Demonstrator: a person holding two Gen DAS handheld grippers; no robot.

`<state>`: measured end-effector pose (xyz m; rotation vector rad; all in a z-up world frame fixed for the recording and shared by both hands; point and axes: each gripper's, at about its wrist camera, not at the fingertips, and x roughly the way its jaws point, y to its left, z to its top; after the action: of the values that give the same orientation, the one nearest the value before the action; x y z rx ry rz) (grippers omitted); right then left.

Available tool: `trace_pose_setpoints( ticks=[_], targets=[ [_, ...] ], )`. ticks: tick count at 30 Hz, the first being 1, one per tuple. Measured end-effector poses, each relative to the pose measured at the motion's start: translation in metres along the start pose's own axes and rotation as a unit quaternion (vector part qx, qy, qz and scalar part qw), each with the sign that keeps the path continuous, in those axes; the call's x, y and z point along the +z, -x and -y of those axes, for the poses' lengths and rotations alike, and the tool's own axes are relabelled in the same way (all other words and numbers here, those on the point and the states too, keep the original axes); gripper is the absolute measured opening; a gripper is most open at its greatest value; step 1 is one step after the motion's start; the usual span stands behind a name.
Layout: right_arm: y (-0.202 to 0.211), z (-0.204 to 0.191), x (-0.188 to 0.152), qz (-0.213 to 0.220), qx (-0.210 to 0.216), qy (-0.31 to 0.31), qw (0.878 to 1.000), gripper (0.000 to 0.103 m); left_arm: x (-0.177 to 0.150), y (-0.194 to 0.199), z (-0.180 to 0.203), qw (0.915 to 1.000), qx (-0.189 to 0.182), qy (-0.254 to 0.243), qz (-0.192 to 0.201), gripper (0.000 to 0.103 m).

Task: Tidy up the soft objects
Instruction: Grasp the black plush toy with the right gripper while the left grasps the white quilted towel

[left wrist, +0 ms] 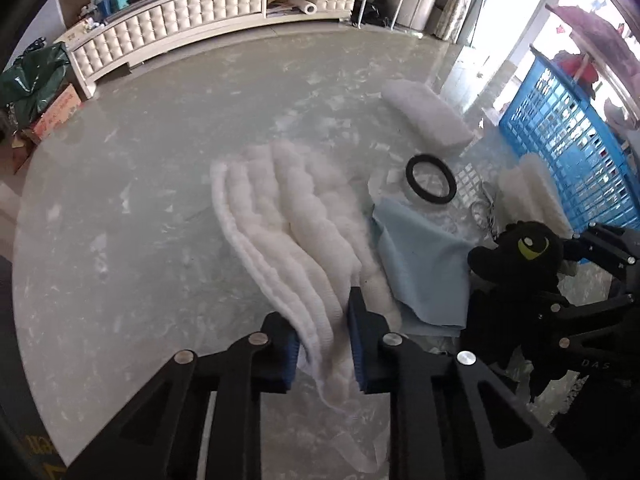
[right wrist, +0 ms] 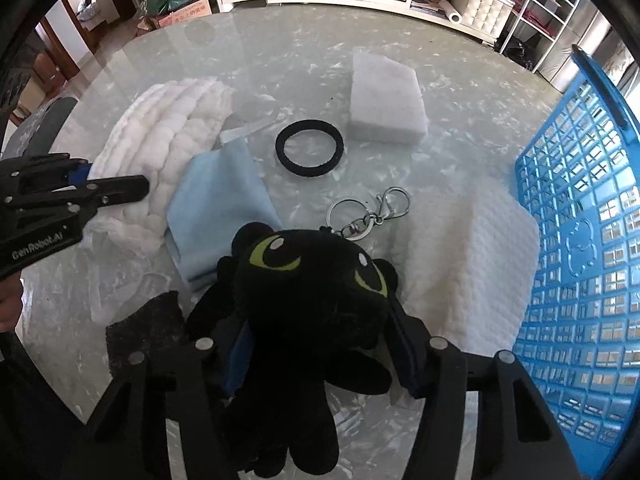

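My left claw (left wrist: 324, 344) is clamped on the white wadding (left wrist: 296, 216); my right claw (right wrist: 320, 356) grips the black plush (right wrist: 316, 280) beside the blue basket (right wrist: 580, 240), ready for binning.

Beside the blue basket (right wrist: 580, 216), on the table:
- white ridged padding (right wrist: 160, 136): one
- white foam block (right wrist: 386, 96): one
- white knitted cloth (right wrist: 468, 264): one
- light blue cloth (right wrist: 220, 204): one
- black ring (right wrist: 309, 148): one
- black plush toy (right wrist: 312, 292) with keyring (right wrist: 368, 216): one
- dark scrap (right wrist: 144, 332): one
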<state>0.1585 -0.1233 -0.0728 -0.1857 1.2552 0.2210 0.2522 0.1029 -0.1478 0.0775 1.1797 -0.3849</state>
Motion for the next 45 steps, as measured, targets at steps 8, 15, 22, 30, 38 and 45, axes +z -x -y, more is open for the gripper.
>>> trace_pose_setpoints(
  ticks=[8, 15, 22, 30, 38, 45],
  targets=[
    [0.040, -0.003, -0.007, 0.022, -0.007, -0.003, 1.000, 0.055, -0.009, 0.037, 0.001, 0.9998, 0.002, 0.006, 0.021, 0.019],
    [0.070, -0.012, -0.015, 0.043, -0.011, 0.010, 0.999, 0.055, -0.019, 0.072, 0.013, 0.9986, 0.016, 0.001, 0.050, 0.019],
    [0.100, -0.046, -0.013, 0.064, -0.008, 0.022, 0.998, 0.055, -0.024, 0.114, 0.037, 0.9961, 0.003, -0.011, 0.088, 0.019],
    [0.118, -0.040, -0.014, 0.090, 0.001, 0.028, 0.996, 0.055, -0.024, 0.134, 0.057, 0.9951, -0.008, -0.027, 0.095, 0.019],
    [0.123, -0.016, -0.004, 0.110, 0.009, 0.032, 0.993, 0.055, -0.018, 0.132, 0.079, 0.9949, -0.015, -0.039, 0.092, 0.019],
    [0.134, 0.021, 0.005, 0.144, -0.022, 0.029, 0.989, 0.055, -0.012, 0.133, 0.094, 0.9943, -0.015, -0.049, 0.094, 0.019]
  ],
)
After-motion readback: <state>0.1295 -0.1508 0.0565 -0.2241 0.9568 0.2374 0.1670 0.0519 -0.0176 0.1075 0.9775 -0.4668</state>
